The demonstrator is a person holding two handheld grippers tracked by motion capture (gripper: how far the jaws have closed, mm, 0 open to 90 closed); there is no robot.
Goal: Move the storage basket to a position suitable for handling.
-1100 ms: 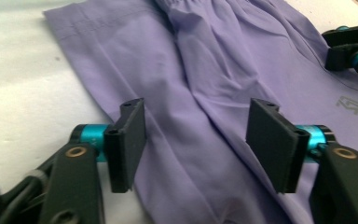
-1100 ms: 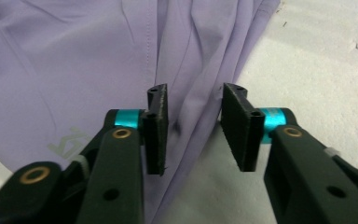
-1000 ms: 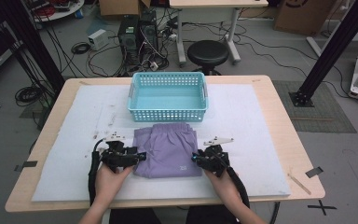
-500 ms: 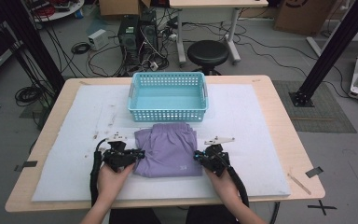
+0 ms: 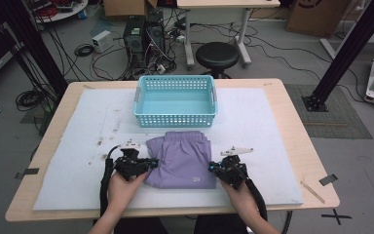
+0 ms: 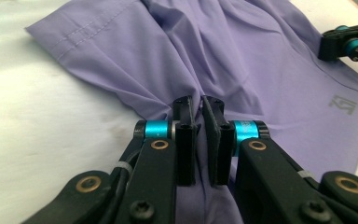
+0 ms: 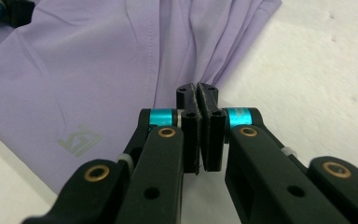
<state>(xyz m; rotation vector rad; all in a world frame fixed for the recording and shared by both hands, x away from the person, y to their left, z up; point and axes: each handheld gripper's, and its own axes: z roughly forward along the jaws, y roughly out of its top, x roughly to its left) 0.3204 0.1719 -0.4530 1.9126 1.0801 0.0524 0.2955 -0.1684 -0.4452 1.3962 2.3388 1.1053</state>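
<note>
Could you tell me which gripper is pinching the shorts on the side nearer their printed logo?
The right gripper: the pale logo on the purple shorts lies just beside its fingers, while the left gripper pinches the far edge.

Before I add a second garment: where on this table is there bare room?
The white mat is bare right of the teal basket and purple shorts, and left of them too. Crowded: the middle front, where the left gripper and right gripper pinch the shorts.
</note>
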